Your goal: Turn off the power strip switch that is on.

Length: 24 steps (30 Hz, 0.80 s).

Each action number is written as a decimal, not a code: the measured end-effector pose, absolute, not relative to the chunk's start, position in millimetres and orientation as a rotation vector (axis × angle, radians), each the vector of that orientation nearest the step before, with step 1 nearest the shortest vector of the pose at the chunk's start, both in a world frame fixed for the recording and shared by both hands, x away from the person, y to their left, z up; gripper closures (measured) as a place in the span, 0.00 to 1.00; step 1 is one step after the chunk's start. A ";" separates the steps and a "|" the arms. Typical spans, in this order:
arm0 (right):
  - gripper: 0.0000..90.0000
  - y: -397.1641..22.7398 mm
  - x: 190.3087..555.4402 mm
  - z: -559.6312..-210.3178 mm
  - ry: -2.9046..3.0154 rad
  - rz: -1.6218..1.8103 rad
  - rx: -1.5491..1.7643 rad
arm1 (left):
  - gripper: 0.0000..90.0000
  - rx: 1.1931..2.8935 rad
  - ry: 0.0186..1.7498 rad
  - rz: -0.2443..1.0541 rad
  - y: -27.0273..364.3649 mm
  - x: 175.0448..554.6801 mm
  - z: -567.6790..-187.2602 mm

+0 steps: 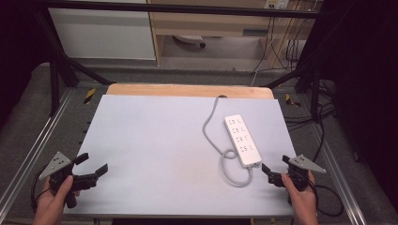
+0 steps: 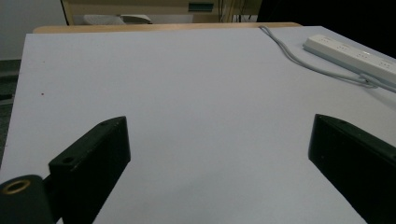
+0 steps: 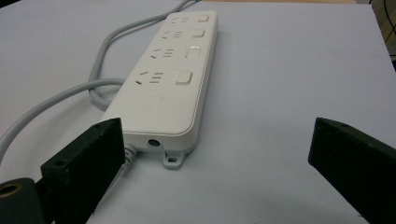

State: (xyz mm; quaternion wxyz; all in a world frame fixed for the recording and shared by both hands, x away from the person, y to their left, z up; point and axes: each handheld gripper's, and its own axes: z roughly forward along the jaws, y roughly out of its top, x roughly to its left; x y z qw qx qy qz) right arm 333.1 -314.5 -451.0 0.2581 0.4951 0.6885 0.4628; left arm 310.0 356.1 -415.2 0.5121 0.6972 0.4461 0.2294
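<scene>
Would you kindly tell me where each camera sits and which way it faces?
High view: above the person's side, looking forward and down on the table; both hands, left tool and right tool show.
Left gripper view: rides the left tool, facing across bare table; jaws wide apart.
Right gripper view: rides the right tool, facing the power strip; jaws wide apart.
Shared: all three show the power strip and its cord.

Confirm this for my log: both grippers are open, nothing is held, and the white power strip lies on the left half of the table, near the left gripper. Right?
Not quite. The power strip lies on the right half of the table, just ahead of the right gripper, as the high view shows. The rest holds: the left gripper and the right one are both open, holding nothing.
</scene>
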 end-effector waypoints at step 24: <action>0.03 -317.2 334.5 -433.2 1.741 1.311 1.362 | 0.06 1.686 1.078 0.555 355.4 310.6 -416.3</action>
